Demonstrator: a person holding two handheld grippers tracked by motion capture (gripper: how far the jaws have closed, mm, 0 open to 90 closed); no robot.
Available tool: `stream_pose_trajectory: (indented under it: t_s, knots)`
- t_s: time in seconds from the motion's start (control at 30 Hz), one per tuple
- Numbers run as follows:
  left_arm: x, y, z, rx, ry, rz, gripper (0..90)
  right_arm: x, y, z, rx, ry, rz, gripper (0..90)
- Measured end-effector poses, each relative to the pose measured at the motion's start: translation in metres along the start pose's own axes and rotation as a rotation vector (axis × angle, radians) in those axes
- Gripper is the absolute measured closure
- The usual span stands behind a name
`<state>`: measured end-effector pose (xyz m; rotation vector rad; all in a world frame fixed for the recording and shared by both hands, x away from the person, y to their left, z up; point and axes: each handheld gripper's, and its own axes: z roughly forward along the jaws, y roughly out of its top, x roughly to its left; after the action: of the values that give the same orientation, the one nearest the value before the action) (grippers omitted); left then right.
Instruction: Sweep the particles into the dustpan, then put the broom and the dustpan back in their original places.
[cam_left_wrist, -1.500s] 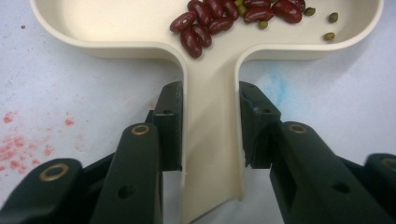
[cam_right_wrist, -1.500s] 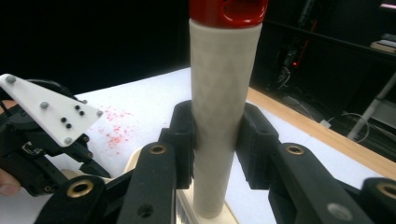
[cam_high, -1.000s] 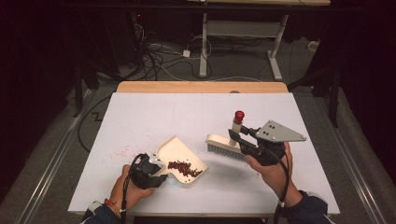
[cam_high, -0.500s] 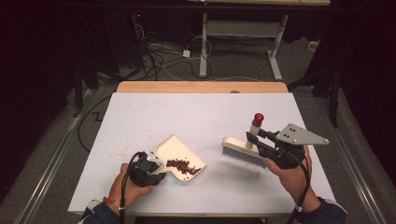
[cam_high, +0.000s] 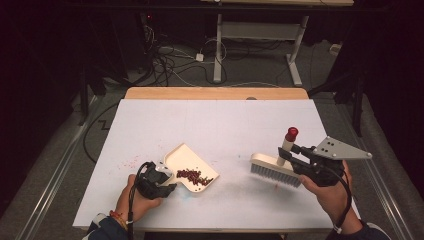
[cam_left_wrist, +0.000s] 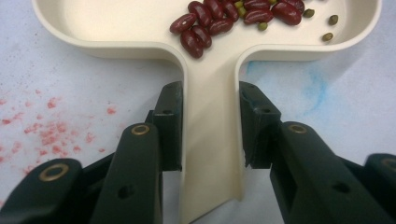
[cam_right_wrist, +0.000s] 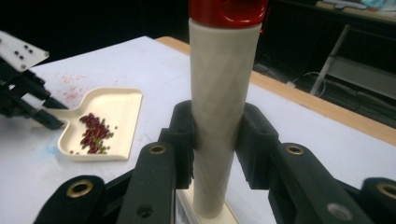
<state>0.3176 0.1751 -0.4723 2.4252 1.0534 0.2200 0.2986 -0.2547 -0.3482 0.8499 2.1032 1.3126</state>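
A white table top (cam_high: 215, 125) covers most of the high view, with a bare wooden strip (cam_high: 215, 93) along its far edge. Faint red specks (cam_high: 131, 161) dot the near left part of the white surface, and the left gripper view shows a pale blue smudge (cam_left_wrist: 317, 88) on it as well. Beyond the table, dark cables (cam_high: 170, 55) lie tangled on the grey floor near the white legs of a desk frame (cam_high: 218, 50). A metal rail (cam_high: 55, 170) runs along the floor at the left.
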Motion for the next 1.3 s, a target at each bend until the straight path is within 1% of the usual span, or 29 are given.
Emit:
stream_pose_trajectory:
  t_s: [0.07,0.1,0.17,0.23,0.33,0.47,0.63,0.7,0.83,0.87,0.93,1.0,1.1,1.17,1.2,1.23,1.27,1.3]
  knots:
    - [0.001,-0.001,0.0,-0.003,0.001,-0.006,63.6,0.0,0.001,0.0,0.006,0.011,0.006,70.1]
    - [0.001,-0.001,0.0,-0.005,0.005,-0.009,63.5,0.0,0.001,0.0,0.012,0.022,-0.002,70.1]
    - [0.003,-0.002,-0.001,-0.004,0.013,-0.014,63.5,0.0,0.002,-0.001,0.021,0.038,0.002,70.1]
    - [0.006,-0.003,-0.002,-0.009,0.022,-0.036,63.6,0.0,0.002,-0.002,0.034,0.082,-0.007,70.1]
    - [0.012,-0.006,-0.002,-0.023,0.038,-0.079,63.5,0.003,0.002,-0.005,0.047,0.112,-0.023,70.1]
    - [0.02,-0.007,-0.003,-0.041,0.07,-0.127,63.5,0.0,0.0,-0.007,0.066,0.127,-0.022,70.1]
    - [0.028,-0.01,-0.001,-0.063,0.092,-0.183,63.5,-0.009,-0.004,-0.005,0.098,0.129,-0.008,70.1]
    - [0.028,-0.012,-0.001,-0.078,0.098,-0.211,63.3,-0.013,-0.005,-0.002,0.115,0.123,-0.005,70.1]
    - [0.026,-0.01,0.0,-0.084,0.135,-0.235,63.3,-0.02,-0.006,0.006,0.132,0.12,0.0,70.1]
    - [0.025,-0.009,0.001,-0.087,0.145,-0.244,63.3,-0.023,-0.006,0.008,0.131,0.125,0.01,70.1]
    - [0.026,-0.007,0.002,-0.088,0.152,-0.266,63.3,-0.028,-0.007,0.011,0.129,0.137,0.022,70.0]
    - [0.027,-0.005,0.004,-0.093,0.16,-0.291,63.1,-0.033,-0.005,0.015,0.13,0.151,0.021,70.0]
    - [0.029,0.0,0.007,-0.103,0.18,-0.321,62.8,-0.038,-0.002,0.024,0.139,0.155,0.022,70.0]
    - [0.029,0.003,0.01,-0.116,0.194,-0.354,61.9,-0.044,-0.001,0.032,0.139,0.164,0.044,69.9]
    - [0.028,0.004,0.011,-0.118,0.193,-0.363,60.0,-0.047,0.0,0.037,0.141,0.163,0.053,69.8]
    - [0.026,0.006,0.012,-0.123,0.188,-0.373,55.4,-0.05,0.001,0.041,0.144,0.16,0.059,69.6]
    - [0.023,0.007,0.013,-0.128,0.182,-0.376,52.4,-0.053,0.002,0.046,0.151,0.152,0.064,69.2]
    - [0.02,0.008,0.014,-0.13,0.17,-0.365,51.5,-0.056,0.003,0.051,0.153,0.143,0.073,68.6]
